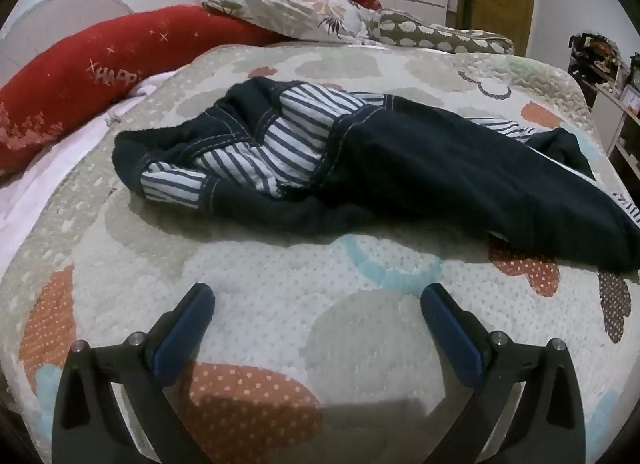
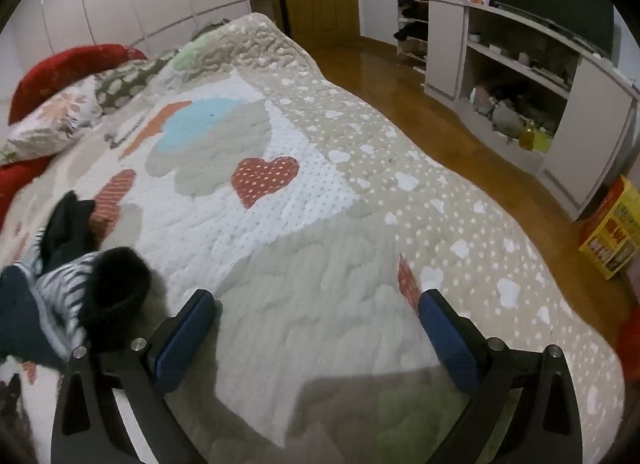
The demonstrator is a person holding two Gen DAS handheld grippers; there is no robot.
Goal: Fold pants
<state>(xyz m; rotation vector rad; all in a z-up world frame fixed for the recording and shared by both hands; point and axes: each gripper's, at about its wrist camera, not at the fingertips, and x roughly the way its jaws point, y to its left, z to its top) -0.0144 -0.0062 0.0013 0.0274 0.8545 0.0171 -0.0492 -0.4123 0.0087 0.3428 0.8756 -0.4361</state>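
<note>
Dark navy pants with a blue-and-white striped lining lie crumpled on the quilted bedspread, waist end to the left and legs running right. My left gripper is open and empty, hovering over the quilt in front of the pants. In the right wrist view an end of the pants lies bunched at the lower left. My right gripper is open and empty over the bare quilt, to the right of that end.
Red bolster pillows and patterned pillows lie at the head of the bed. The bed's right edge drops to a wooden floor. A white shelf unit and a yellow box stand beyond it.
</note>
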